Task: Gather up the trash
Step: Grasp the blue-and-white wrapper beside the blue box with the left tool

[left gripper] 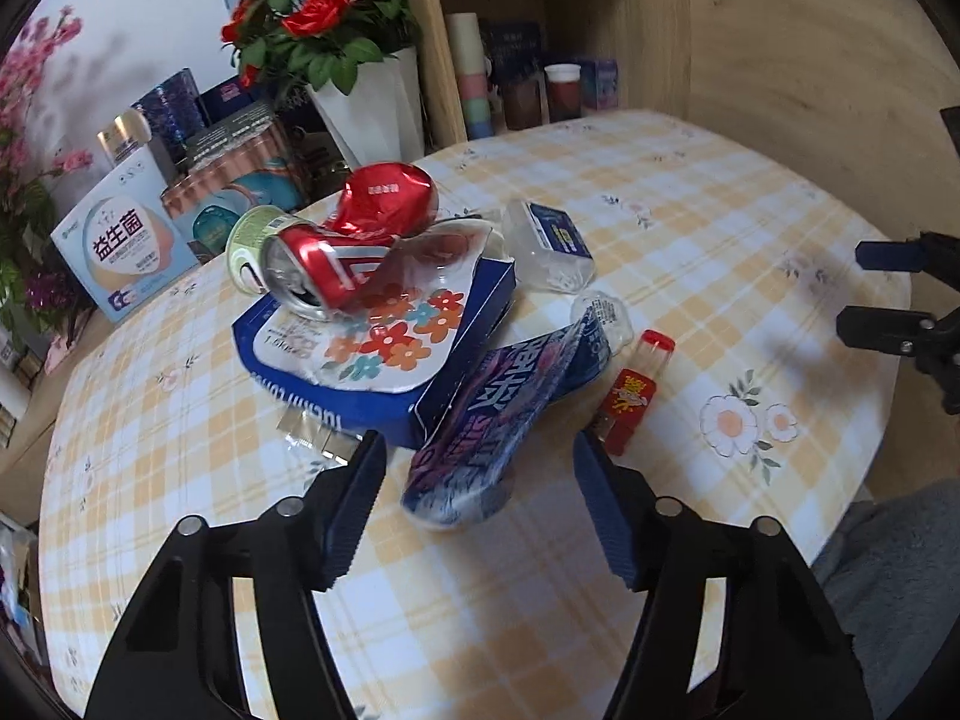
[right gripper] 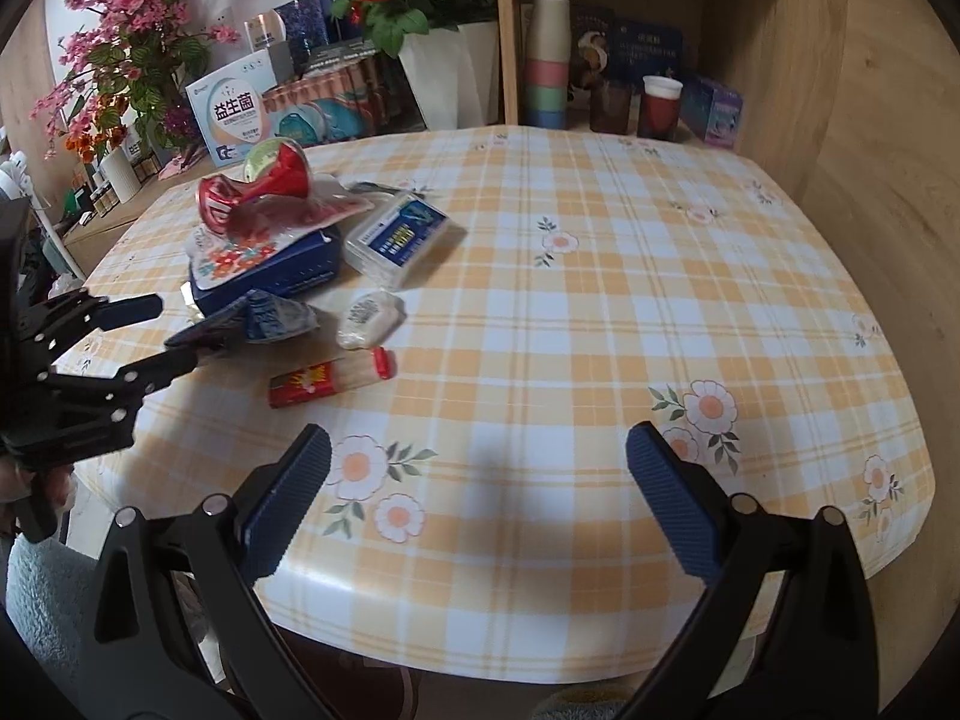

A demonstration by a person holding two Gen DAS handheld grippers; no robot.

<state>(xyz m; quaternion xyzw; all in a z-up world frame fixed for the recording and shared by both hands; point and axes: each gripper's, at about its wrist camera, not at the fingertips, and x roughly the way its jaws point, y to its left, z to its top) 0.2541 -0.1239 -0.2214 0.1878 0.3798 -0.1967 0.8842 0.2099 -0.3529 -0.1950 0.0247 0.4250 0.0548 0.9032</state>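
L tongs (left gripper: 474, 480) apart, straddling blue wrapper (left gripper: 504, 408) nr bench (right gripper: 600, 276) edge | R tongs (right gripper: 480, 468) apart, empty | tip: close on wrapper mid, lift w/o nudging pile

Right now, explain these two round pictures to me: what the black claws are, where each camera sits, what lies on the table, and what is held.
No robot here: a person holds a two-finger clamp in each hand, and each clamp carries a wide-angle camera looking along its fingers, hence the round, bent view.

The left gripper is seen from its own camera. It is open, its fingers on either side of a crumpled blue wrapper, not closed on it.

The right gripper is open too, over bare checked tablecloth, holding nothing.

On the table lies a trash heap: a crushed red can on a blue box, a clear plastic container, and a small red packet.
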